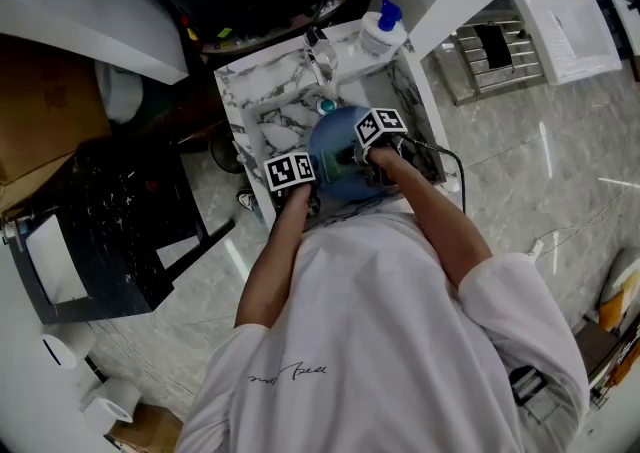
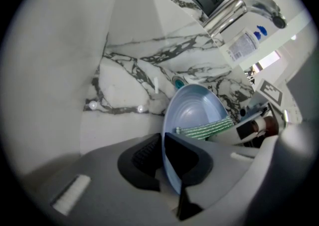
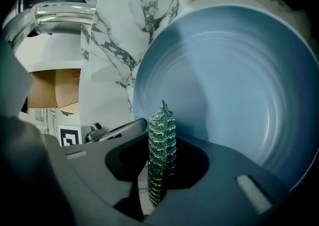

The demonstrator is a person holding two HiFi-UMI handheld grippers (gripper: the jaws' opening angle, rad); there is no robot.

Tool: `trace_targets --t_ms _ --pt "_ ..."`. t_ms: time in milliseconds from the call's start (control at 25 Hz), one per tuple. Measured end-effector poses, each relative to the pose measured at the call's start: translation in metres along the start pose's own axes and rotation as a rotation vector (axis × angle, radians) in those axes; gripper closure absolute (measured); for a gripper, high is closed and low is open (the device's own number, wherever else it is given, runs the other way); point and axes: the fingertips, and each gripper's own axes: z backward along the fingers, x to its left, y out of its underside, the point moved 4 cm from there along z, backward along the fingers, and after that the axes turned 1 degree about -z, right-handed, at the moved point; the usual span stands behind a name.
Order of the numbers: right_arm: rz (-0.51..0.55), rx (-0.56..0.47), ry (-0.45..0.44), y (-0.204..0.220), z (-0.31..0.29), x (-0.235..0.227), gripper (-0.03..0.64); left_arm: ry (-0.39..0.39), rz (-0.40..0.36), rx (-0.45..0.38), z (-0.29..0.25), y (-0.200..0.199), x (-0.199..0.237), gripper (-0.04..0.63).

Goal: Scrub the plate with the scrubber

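Observation:
A light blue plate is held on edge over the marble sink. My left gripper is shut on the plate's rim, which runs between its jaws. My right gripper is shut on a flat green scrubber that stands up between the jaws, its edge against the plate's inner face. In the left gripper view the green scrubber lies across the plate's face, with the right gripper behind it. In the head view both grippers, left and right, meet at the plate.
A chrome tap and a white soap bottle stand at the sink's far side. A small teal object lies in the basin. A metal rack is to the right, a dark crate and cardboard box to the left.

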Motion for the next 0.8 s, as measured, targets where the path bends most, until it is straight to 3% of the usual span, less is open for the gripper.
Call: trace_targets --t_ms 400,800 --pt "-0.010 -0.119 -0.088 -0.029 0.015 0.017 0.546 0.000 -0.006 0.002 0.000 0.000 -0.001 0.523" --pt "0.051 -0.109 -0.022 -0.047 0.009 0.014 0.546 0.000 -0.013 0.005 0.001 0.001 -0.001 0.523"
